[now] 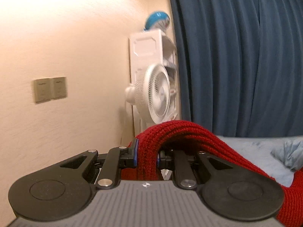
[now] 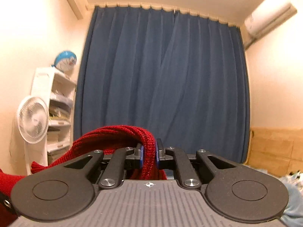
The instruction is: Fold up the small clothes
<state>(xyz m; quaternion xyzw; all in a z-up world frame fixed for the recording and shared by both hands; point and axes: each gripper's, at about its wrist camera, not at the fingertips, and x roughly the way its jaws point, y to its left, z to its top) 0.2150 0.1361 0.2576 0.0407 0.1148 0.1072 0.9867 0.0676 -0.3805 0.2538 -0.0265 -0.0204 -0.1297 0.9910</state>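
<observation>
A dark blue curtain [image 2: 162, 87] covers the far wall, with a white shelf unit [image 2: 56, 109] and a white fan [image 2: 33, 120] just left of it, a wall air conditioner [image 2: 269, 13] at its upper right, and cream walls [image 1: 66, 37] either side.

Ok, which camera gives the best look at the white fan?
The left wrist view. There the white fan sits near the middle of the picture, large, with its grille and hub visible, though slightly blurred. The right wrist view shows the same fan smaller, at the left edge beside the white shelf.
</observation>
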